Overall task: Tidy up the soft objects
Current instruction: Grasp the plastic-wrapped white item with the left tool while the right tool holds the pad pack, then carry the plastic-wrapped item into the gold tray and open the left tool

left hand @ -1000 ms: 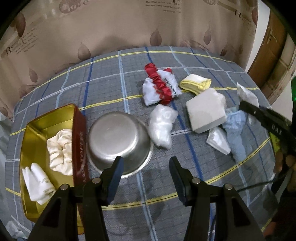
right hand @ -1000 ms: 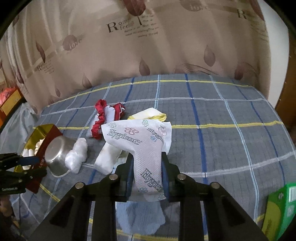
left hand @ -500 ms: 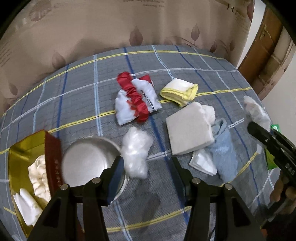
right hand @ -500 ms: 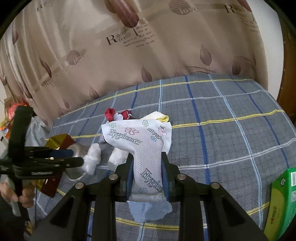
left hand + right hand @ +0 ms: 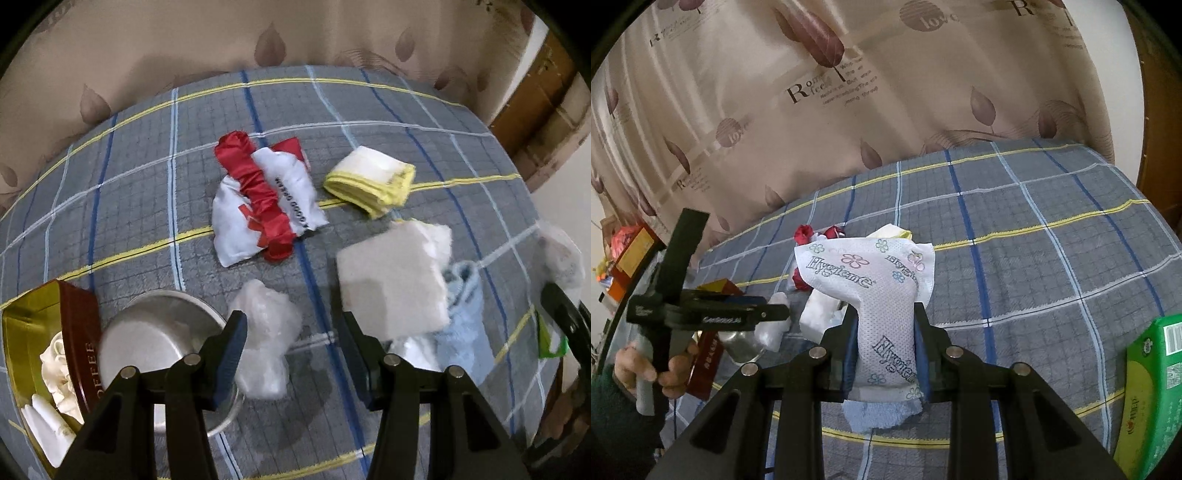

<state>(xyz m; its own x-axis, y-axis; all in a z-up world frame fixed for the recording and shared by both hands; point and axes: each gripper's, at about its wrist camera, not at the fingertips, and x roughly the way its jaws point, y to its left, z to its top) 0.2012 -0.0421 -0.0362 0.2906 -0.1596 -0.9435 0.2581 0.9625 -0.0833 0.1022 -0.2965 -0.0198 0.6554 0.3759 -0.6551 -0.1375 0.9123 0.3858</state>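
Note:
My left gripper (image 5: 291, 332) is open and points steeply down at the plaid bedspread. A crumpled clear plastic bag (image 5: 266, 343) lies below it, close to the left finger, and the pads do not press on it. My right gripper (image 5: 884, 321) is shut on a white "Hygiene" tissue pack (image 5: 871, 280), held above the bed. The gold tin (image 5: 22, 332) at the left holds a cream scrunchie (image 5: 55, 358) and a white item (image 5: 48, 424). A red-and-white pouch (image 5: 266, 199), a folded yellow-edged cloth (image 5: 369, 181), a white square pad (image 5: 391, 284) and a light blue towel (image 5: 461, 325) lie loose.
A steel bowl (image 5: 155, 343) stands beside the tin, under the left finger. A green packet (image 5: 1152, 387) lies at the bed's right edge. A leaf-print curtain (image 5: 886, 92) closes off the far side. A hand (image 5: 646, 365) holds the left gripper (image 5: 713, 314) in the right wrist view.
The left gripper has shifted right, from over the bowl to over the plastic bag, and the tin has slid to the view's edge. The right gripper still holds the tissue pack.

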